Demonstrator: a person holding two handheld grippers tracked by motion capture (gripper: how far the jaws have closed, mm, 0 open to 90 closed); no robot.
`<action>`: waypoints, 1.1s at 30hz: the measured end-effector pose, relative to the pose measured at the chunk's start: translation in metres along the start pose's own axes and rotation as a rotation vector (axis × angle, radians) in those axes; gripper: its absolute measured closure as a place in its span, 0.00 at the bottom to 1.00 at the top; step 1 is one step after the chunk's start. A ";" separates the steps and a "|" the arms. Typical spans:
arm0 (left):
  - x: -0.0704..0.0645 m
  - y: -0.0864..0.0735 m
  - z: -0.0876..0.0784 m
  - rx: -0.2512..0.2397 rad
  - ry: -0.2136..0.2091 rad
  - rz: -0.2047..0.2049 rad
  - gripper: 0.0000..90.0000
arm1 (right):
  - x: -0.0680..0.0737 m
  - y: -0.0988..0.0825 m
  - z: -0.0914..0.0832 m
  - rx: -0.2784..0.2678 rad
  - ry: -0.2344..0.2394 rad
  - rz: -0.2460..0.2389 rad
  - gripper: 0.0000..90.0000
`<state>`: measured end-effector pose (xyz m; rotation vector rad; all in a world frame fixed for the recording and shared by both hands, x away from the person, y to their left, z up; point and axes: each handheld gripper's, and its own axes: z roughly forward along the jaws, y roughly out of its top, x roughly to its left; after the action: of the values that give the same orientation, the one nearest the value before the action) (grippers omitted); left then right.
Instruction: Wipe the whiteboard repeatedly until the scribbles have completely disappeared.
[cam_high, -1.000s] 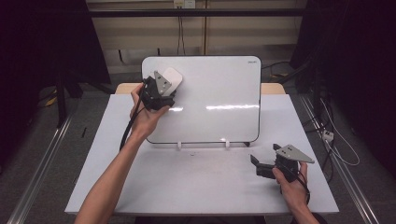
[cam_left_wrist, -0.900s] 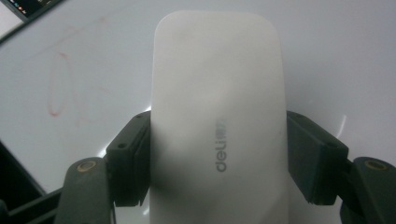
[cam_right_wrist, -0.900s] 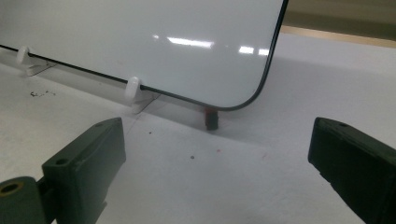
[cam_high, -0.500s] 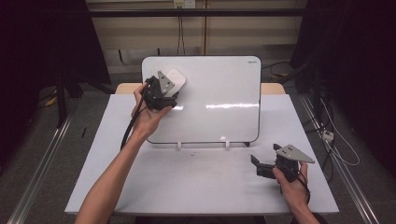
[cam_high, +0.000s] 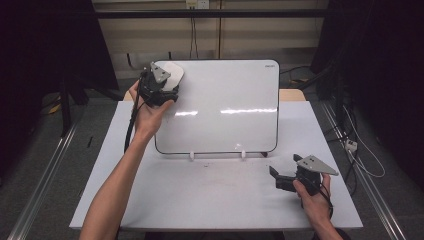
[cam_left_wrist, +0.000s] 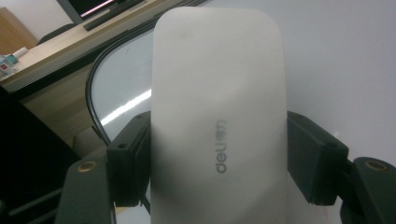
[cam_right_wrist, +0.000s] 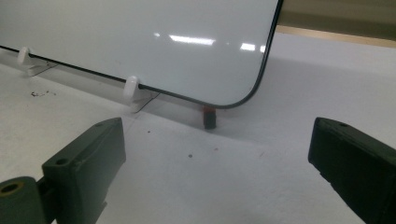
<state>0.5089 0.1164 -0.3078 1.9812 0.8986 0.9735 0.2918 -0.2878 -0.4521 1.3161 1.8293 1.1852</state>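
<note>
Left fingers (cam_left_wrist: 128, 168) clamp a white eraser (cam_left_wrist: 217, 121) by its long sides, one pad on each edge, brand print facing the camera. So the left gripper (cam_high: 161, 90) holds the eraser firmly, flat against the far-left corner of the whiteboard (cam_high: 225, 90). Right fingers (cam_right_wrist: 91, 154) stand wide apart with nothing between them; the right gripper (cam_high: 292, 179) rests low on the table (cam_high: 210, 200) at the near right, just beyond the board's near-right corner, pointing toward it

Step in hand, as I judge it: wiping the board, with the eraser pressed at the top-left corner. The board surface looks clean in the high view, just light glare streaks, so either the wipe is almost done or this is a corner pass. Next move calls for keeping the eraser face flat on the board and sweeping it right or back toward the near edge with steady pressure, without pushing the propped board off its clips (cam_high: 192, 155). The right gripper could steady the board's near edge if it shifts

Counts: one whiteboard, propped at a tilt on the table; one eraser; two small white clips along the board's near edge (cam_right_wrist: 132, 86); one small dark stub with a red top under the board's near-right corner (cam_right_wrist: 208, 116), can't tell what it is; two grippers, two hands; one table
</note>
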 end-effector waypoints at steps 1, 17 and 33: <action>-0.002 0.000 0.000 -0.003 0.005 0.001 0.35 | 0.000 0.000 0.000 0.000 0.000 -0.001 0.04; -0.041 -0.025 -0.002 0.049 -0.101 0.151 0.34 | 0.003 0.001 0.001 0.000 0.000 -0.007 0.04; 0.004 0.009 0.002 0.041 -0.045 0.074 0.35 | 0.000 0.000 0.000 0.001 0.001 0.003 0.04</action>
<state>0.5145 0.1149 -0.3001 2.0756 0.8319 0.9549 0.2916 -0.2878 -0.4520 1.3192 1.8293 1.1868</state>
